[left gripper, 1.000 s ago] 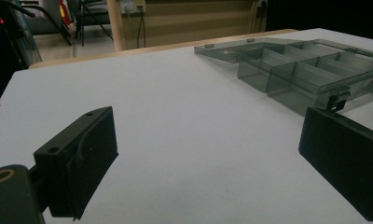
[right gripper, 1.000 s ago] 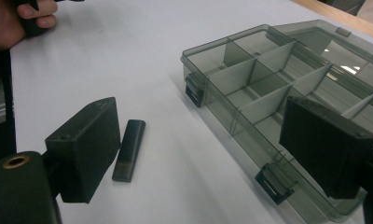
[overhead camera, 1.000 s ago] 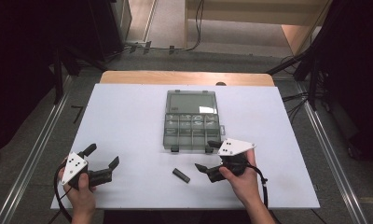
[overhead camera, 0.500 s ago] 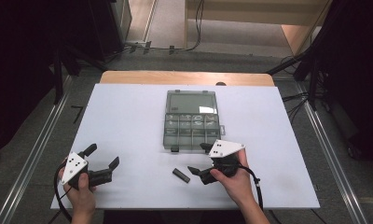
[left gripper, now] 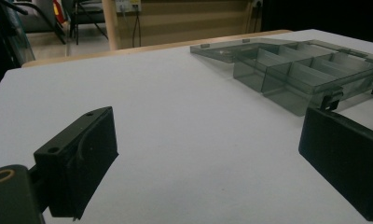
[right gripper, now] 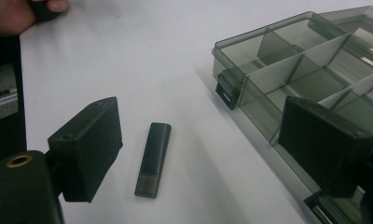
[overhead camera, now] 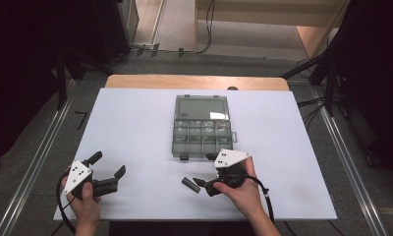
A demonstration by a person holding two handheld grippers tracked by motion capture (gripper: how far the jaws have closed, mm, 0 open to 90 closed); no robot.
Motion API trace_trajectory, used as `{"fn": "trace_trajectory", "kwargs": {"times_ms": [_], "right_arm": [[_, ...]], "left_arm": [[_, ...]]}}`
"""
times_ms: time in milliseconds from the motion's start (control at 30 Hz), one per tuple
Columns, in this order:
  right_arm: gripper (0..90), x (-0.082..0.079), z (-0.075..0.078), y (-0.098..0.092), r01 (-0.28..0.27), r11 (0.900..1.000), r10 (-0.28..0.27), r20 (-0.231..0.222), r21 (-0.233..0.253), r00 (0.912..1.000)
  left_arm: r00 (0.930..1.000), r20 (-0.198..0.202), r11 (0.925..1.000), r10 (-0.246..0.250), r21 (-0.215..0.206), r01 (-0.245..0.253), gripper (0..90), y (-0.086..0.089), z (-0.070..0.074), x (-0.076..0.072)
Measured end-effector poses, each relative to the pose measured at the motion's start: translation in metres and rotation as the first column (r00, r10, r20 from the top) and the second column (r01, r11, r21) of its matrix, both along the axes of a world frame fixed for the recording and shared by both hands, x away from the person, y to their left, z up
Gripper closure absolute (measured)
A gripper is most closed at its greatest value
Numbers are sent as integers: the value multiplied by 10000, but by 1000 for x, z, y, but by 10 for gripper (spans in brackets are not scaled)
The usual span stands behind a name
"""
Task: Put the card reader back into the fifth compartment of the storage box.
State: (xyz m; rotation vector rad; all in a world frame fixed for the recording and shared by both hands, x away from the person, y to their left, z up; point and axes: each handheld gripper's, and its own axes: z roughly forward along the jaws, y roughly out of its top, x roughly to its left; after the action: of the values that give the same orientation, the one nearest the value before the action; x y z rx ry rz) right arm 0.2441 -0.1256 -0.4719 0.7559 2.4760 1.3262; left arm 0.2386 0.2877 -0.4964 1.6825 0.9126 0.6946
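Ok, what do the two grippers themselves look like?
Both are black handheld tools. The left gripper and right gripper each carry a pale three-cornered plate with dark dots on top and a black cable behind. Their jaws are blocky black pads, with a brass-ringed hole at the base.

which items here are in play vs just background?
In play:
- small dark stick, flat on the table, between the open fingers of the right gripper
- open compartment box, lid folded back

Background:
- left gripper, open, away from both
- white table
- cables on the floor
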Motion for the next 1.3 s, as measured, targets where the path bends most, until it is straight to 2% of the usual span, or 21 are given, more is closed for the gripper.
{"fn": "trace_trajectory", "kwargs": {"times_ms": [167,300,400,600,800,1000,1033,1300], "right_arm": [[124,0,-3,6,-99,9997,95,-169,-238,9998],[186,-1,-6,11,-114,9991,102,-306,-405,9995],[199,-1,-6,13,-190,9987,172,-398,-462,9991],[297,-2,-9,19,-86,9966,46,-487,-822,9988],[408,-2,-13,25,-26,9939,-85,-1001,-1104,9949],[482,-4,-17,31,-83,9894,-68,-1033,-1451,9946],[533,-4,-18,33,-193,9891,20,-1180,-1458,9930],[592,-5,-23,39,-389,9844,123,-1535,-1713,9881]], "left_arm": [[10000,-6,10000,1,-14,-1,43,0,0,0],[10000,0,9999,43,-124,-43,43,1,0,0],[10000,2,9999,47,-127,-47,43,1,0,0],[10000,-9,9999,39,-127,-39,43,1,0,0],[10000,-11,9999,38,-127,-39,43,1,0,0],[10000,-25,9999,57,-133,-58,43,2,0,0],[10000,-31,9999,50,-135,-50,43,2,0,0],[10000,-25,9998,71,-167,-71,43,2,0,1]]}}
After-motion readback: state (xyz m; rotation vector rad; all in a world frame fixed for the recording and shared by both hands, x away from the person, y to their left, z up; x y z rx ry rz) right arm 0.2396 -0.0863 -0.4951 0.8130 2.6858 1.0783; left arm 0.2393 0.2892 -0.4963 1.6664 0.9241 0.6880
